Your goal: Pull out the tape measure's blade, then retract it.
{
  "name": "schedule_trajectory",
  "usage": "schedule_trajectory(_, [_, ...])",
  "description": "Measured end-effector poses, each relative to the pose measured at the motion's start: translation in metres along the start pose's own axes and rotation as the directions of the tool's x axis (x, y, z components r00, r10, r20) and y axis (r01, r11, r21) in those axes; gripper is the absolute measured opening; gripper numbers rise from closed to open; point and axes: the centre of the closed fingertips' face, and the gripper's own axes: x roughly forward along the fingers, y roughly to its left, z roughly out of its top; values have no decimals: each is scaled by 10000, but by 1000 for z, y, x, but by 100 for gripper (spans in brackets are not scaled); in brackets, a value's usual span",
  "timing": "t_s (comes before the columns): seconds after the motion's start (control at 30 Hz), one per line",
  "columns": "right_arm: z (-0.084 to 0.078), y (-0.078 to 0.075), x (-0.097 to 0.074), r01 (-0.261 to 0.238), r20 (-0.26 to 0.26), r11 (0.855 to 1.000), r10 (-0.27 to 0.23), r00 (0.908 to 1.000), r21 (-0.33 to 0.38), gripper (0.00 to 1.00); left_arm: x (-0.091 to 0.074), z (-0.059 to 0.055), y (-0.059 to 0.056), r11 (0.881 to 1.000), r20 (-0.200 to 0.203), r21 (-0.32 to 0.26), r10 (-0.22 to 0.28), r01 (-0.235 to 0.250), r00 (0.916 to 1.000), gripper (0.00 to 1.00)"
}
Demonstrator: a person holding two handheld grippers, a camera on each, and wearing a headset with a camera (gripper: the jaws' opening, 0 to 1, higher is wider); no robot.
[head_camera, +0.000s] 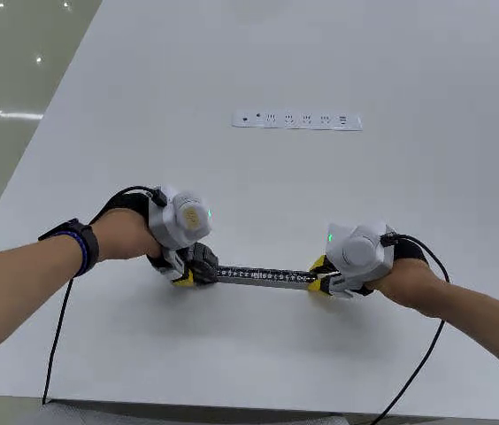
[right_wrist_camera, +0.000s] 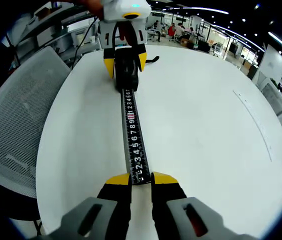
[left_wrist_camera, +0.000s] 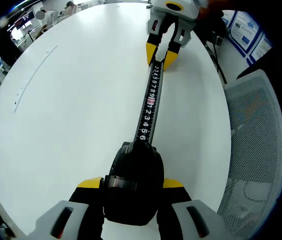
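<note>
Head view: white desk [head_camera: 338, 53], 2 hand-held tools low in frame, and a tape measure [head_camera: 201, 264] stretched between them.

- Left tool [head_camera: 192, 273]: jaws clamped on the tape measure's black case, 1 yellow tip on either flank. In the left gripper view the case [left_wrist_camera: 133, 180] sits between that tool's [left_wrist_camera: 131, 182] tips, with its mouth facing away from the camera.
- Right tool [head_camera: 320, 276]: jaws drawn together on the free end of the blade [head_camera: 263, 276]. In the right gripper view the blade end lies between the 2 yellow tips of this tool [right_wrist_camera: 141, 179]; the exact contact at the hook is too small to read.
- Blade: drawn out of the case, straight, lying flat just over or on the desk; which, cannot be told. The printed scale faces up, with a red mark near mid-span [left_wrist_camera: 150, 105]. From the right gripper view it runs straight ahead [right_wrist_camera: 132, 135] to the case [right_wrist_camera: 127, 67] held in the left tool [right_wrist_camera: 126, 57].
- The right tool appears at the top of the left gripper view [left_wrist_camera: 162, 55], at the far end of the blade.
- White power strip [head_camera: 296, 119] lies farther back on the desk, well apart from the work.
- Black cable trails from each tool toward the near desk edge. Dark wristband [head_camera: 77, 241] on the left wrist.
- Grey mesh chair [right_wrist_camera: 23, 110] beside the desk.
</note>
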Motion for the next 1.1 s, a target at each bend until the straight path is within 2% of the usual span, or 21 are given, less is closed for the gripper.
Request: schedule_trajectory(1.1, [-22, -3, -15, 72, -222, 9999, -74, 9997, -96, 13, 3, -2, 1, 10000, -51, -1, -21, 21, 10000, 38])
